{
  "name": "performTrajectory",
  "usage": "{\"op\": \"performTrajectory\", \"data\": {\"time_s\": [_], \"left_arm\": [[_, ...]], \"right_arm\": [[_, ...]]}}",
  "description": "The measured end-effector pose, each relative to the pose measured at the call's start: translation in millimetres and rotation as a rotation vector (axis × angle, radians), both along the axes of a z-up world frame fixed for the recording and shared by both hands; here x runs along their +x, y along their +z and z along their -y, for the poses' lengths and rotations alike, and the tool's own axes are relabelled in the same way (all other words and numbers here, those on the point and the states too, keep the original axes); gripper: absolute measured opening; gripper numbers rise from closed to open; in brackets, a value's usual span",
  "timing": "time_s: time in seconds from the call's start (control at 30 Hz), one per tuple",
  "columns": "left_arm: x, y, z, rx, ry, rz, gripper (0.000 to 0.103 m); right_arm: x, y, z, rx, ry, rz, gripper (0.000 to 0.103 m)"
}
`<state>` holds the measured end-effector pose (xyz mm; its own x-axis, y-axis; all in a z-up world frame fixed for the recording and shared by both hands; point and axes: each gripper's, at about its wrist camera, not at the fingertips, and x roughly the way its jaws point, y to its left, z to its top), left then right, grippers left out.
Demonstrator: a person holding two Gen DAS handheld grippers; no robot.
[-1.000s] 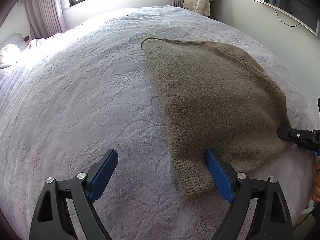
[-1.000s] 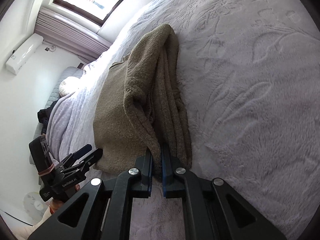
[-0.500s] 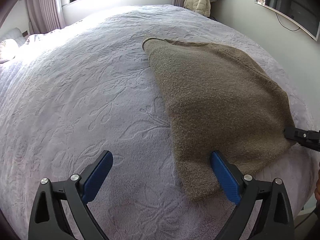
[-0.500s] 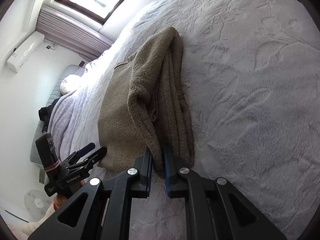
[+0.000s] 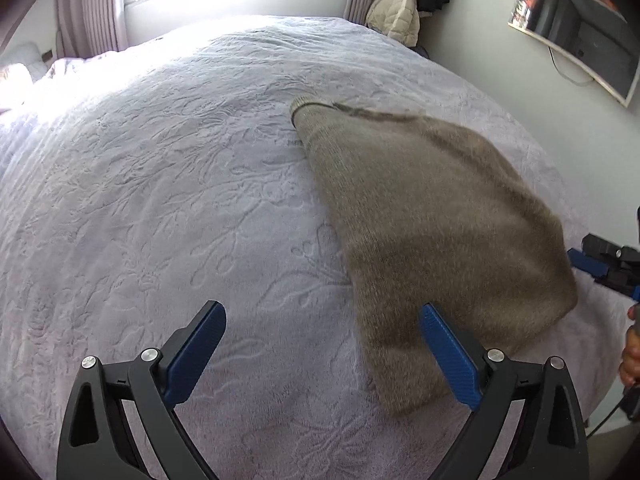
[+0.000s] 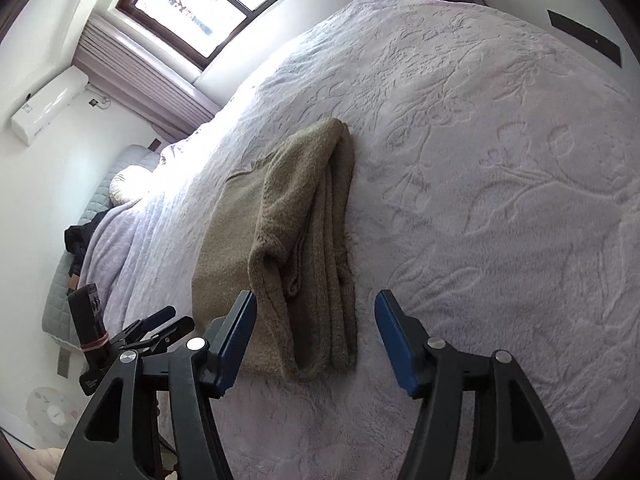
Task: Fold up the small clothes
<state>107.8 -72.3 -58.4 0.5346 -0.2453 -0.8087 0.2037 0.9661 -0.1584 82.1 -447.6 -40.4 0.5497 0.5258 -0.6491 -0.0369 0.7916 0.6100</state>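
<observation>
1. Left gripper (image 5: pixel 322 354): jaws wide, empty, over the bed (image 5: pixel 160 200), its right finger above the sweater's near edge.
2. Right gripper (image 6: pixel 316 334): jaws wide, empty, straddling the near end of the sweater's folded stack.
3. Sweater (image 6: pixel 304 240): olive-brown knit, folded, lying on the lavender embossed bedspread.
4. Surroundings: window (image 6: pixel 188 4), air conditioner (image 6: pixel 48 102), wall television (image 5: pixel 576 32), hanging coats (image 5: pixel 396 16).
5. Writing: none legible.

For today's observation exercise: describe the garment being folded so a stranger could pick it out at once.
Start at the large bed covered by a pale lilac embossed bedspread. Near its edge lies the folded sweater, between the open left tool and open right tool. It is the only olive-brown knit there, its layers stacked into ridges along one side.
</observation>
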Motion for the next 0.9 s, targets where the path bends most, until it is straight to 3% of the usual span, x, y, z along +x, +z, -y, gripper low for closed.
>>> {"op": "performTrajectory", "data": {"time_s": [0.17,0.3,0.33,0.37,0.4,0.53,0.63,0.67,0.8,0.9], "left_arm": [[22.7,0.3,-7.0,-0.136,0.017,-0.061,0.098],[30.8,-7.2,5.8,-0.15,-0.001,-0.092,0.098],[32.1,-9.6,9.7,-0.149,-0.007,-0.1,0.098],[33.2,-10.9,12.2,-0.15,-0.011,-0.106,0.098],[34.1,-11.5,13.9,-0.155,-0.017,-0.108,0.098],[36.8,-12.2,20.2,-0.159,-0.039,-0.094,0.098],[41.6,-19.3,22.8,-0.168,-0.032,-0.122,0.098],[41.7,-19.9,22.5,-0.172,-0.031,-0.123,0.098],[41.8,-20.9,21.8,-0.169,-0.04,-0.12,0.098],[42.7,-21.5,22.8,-0.167,-0.036,-0.12,0.098]], "right_arm": [[39.4,-1.1,-0.1,0.082,-0.018,-0.014,0.063],[78.8,-11.0,-1.9,0.135,-0.042,-0.047,0.051],[89.4,-16.1,-4.1,0.146,-0.038,-0.068,0.04],[95.8,-22.0,-4.5,0.156,-0.041,-0.09,0.019],[100.9,-25.4,-5.6,0.162,-0.044,-0.104,0.014],[108.4,-13.2,-10.9,0.035,-0.032,-0.035,0.008],[115.9,-32.1,3.5,-0.07,-0.107,-0.099,0.006],[116.1,-43.0,9.5,-0.046,-0.11,-0.128,0.005],[98.0,-52.0,31.8,0.162,-0.14,-0.094,0.006],[91.3,-51.5,36.7,0.196,-0.141,-0.111,0.006]]}}
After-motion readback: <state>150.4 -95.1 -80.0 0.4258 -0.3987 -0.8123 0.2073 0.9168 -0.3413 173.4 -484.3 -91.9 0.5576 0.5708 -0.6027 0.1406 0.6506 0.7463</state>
